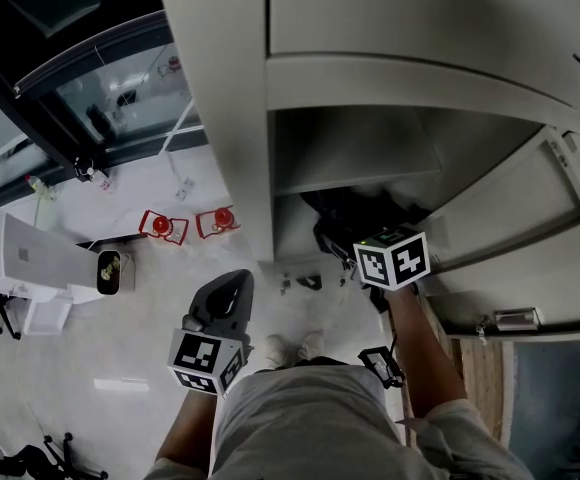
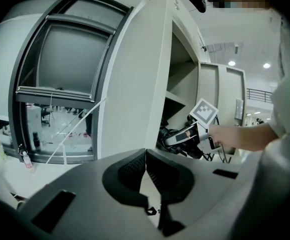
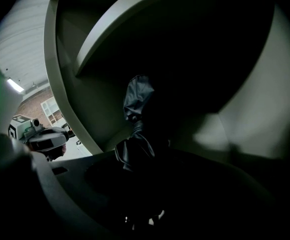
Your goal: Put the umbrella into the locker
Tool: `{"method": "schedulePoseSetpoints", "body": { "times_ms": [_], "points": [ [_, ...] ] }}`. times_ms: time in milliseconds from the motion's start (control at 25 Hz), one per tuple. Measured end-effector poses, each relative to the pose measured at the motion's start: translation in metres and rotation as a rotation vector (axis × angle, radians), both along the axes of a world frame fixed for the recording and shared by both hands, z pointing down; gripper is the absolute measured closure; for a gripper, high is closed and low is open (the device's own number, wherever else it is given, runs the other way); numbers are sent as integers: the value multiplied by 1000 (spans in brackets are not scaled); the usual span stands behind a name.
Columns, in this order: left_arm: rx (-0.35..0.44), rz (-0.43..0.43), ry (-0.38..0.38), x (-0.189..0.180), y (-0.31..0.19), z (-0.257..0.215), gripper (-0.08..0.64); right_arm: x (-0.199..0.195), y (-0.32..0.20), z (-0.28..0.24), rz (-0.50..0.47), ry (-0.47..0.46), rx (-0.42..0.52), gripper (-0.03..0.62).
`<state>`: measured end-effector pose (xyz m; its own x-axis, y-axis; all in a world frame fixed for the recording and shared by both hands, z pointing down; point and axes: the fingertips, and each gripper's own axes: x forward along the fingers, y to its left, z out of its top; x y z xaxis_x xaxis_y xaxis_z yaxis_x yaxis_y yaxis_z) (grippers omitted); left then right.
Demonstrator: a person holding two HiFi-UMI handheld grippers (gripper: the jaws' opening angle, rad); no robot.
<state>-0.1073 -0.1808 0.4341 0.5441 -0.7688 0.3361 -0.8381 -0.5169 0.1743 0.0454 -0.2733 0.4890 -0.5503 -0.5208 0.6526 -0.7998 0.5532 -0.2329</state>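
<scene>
The grey locker [image 1: 232, 118] stands open, and its door [image 1: 530, 218] swings out to the right. A black folded umbrella [image 1: 348, 211] lies in the dark lower compartment under a shelf [image 1: 350, 168]. My right gripper [image 1: 338, 238] reaches into that compartment, shut on the umbrella [image 3: 137, 96], which sticks out from between the jaws towards the back wall. My left gripper [image 1: 232, 280] hangs outside the locker at the lower left, shut with nothing in it. In the left gripper view, its pads [image 2: 135, 171] meet in front of the locker's side wall [image 2: 135, 84]. The right gripper [image 2: 185, 134] also shows there at the opening.
On the pale floor to the left stand two red objects [image 1: 165, 226], a white box [image 1: 30, 258] and a small open bin [image 1: 115, 271]. A glass wall with dark frames [image 1: 90, 88] runs behind them. My shoes [image 1: 295, 348] are right in front of the locker.
</scene>
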Motion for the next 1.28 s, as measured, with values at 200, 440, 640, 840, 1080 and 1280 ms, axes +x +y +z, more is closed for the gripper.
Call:
{"method": "schedulePoseSetpoints", "body": {
  "times_ms": [200, 440, 640, 840, 1080, 1280],
  "points": [
    [0, -12, 1, -4, 0, 1, 543, -2, -7, 2, -12, 26, -1, 360],
    [-3, -19, 4, -7, 1, 2, 543, -4, -11, 6, -27, 52, -13, 360],
    [-5, -26, 7, -9, 1, 3, 543, -4, -13, 11, -43, 74, -24, 359],
    [-16, -23, 6, -9, 2, 4, 543, -5, -17, 14, -65, 104, -37, 359],
    [-9, -30, 8, -10, 1, 3, 543, -9, -20, 18, -90, 129, -58, 359],
    [-11, -40, 6, -12, 0, 3, 543, -11, -22, 22, -111, 145, -75, 359]
  ]
}}
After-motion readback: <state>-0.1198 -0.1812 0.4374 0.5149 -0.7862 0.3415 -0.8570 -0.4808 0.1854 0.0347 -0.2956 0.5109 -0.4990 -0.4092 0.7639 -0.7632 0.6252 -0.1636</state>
